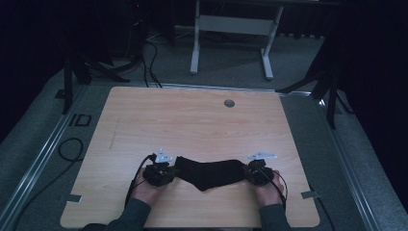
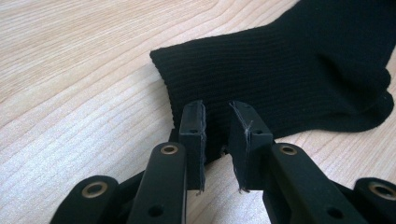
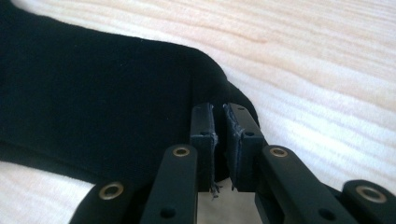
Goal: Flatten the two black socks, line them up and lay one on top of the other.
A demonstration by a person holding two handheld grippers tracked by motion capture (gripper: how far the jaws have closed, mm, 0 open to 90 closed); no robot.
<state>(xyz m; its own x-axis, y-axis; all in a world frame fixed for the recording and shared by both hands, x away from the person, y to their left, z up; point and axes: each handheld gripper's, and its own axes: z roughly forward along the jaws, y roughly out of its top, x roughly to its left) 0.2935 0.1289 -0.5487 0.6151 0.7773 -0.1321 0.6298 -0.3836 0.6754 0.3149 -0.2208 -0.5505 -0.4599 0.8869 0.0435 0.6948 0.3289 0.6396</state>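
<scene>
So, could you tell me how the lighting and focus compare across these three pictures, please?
High view: dim and bluish, the room behind nearly black, the sock a dark shape. Left gripper view: bright and sharp, the sock's ribbing clear. Right gripper view: the table washed out pale, the sock almost featureless black.

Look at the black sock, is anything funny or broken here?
Nothing is broken. The black knitted sock lies flat on the light wooden table, bent at the heel. The grey pads on the left gripper look frayed at their edges.
</scene>
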